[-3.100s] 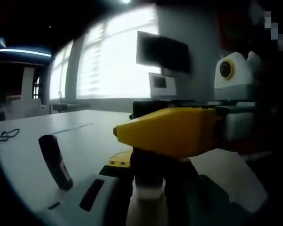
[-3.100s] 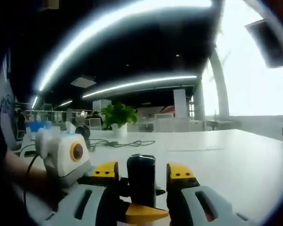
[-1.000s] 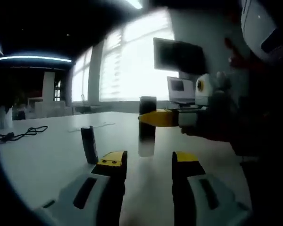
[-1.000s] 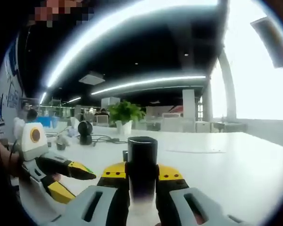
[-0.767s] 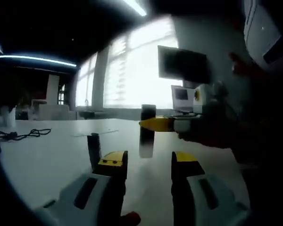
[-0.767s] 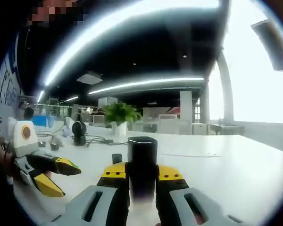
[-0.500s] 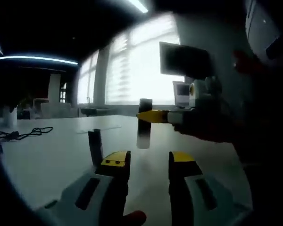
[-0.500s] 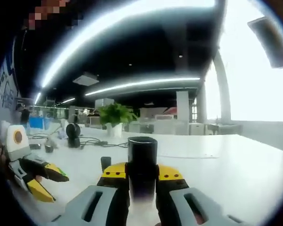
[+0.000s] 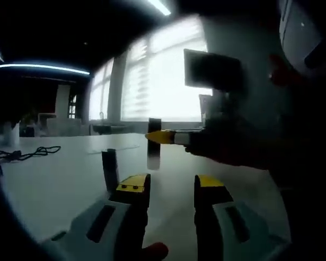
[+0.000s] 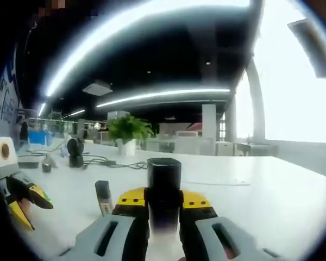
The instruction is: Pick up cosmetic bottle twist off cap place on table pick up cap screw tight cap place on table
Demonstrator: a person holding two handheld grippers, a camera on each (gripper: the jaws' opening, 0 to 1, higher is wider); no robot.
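My right gripper (image 10: 163, 200) is shut on the cosmetic bottle (image 10: 163, 187), which stands upright between the yellow jaw tips with its black cap on top and a paler body below. In the left gripper view the same bottle (image 9: 154, 144) hangs above the white table (image 9: 54, 190), held from the right by the right gripper's yellow jaw. My left gripper (image 9: 170, 186) is open with nothing between its jaws, nearer than the bottle and below it. At the far left edge of the right gripper view the left gripper (image 10: 20, 202) appears, also open.
A small dark tube (image 9: 110, 169) stands upright on the table just left of my left jaw; the tube (image 10: 103, 198) is also left of the right gripper. A potted plant (image 10: 127, 132), a black device (image 10: 74, 151) and cables (image 10: 122, 164) lie farther back. A monitor (image 9: 212, 69) hangs near bright windows.
The right gripper has carried the bottle to the left across the left gripper view. In the right gripper view the scene has slid left, so the left gripper now sits at the edge.
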